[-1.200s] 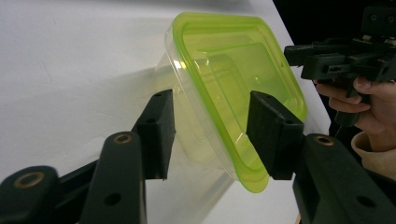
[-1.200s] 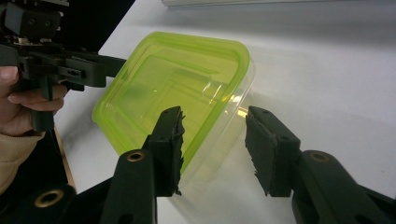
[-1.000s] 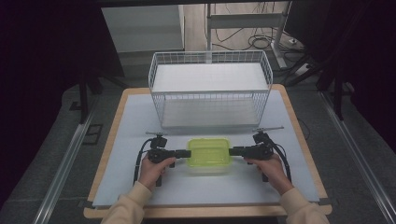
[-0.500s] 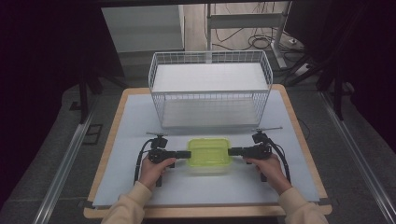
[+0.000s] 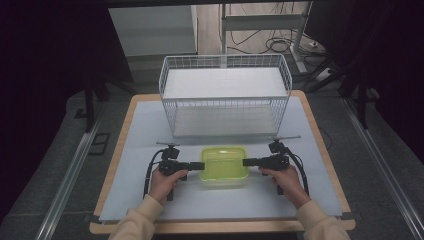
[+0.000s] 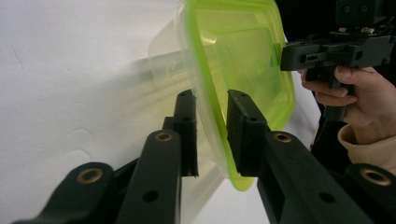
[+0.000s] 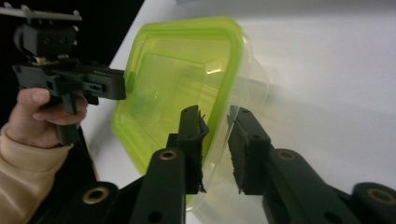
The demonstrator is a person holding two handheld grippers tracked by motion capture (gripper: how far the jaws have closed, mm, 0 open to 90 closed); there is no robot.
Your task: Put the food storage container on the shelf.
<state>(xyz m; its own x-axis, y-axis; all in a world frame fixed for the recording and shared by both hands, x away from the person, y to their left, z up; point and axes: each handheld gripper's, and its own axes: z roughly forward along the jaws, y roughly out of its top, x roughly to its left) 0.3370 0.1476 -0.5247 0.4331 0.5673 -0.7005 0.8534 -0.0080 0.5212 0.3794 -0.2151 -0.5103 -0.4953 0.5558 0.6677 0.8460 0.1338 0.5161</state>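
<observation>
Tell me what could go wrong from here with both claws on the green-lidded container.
1. Each claw straddles only the thin lid rim: the left claw and right claw show gaps beside the rim, so the container might slip.
2. Lifting by the lid could pop it off the clear tub.
3. The wire basket stands close behind; a forward push may hit it.

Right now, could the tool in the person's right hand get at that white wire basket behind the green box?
Probably not at once: the right tool has its jaws around the rim of the green-lidded box, as does the left tool. The wire basket stands just beyond, with bare table between.
</observation>
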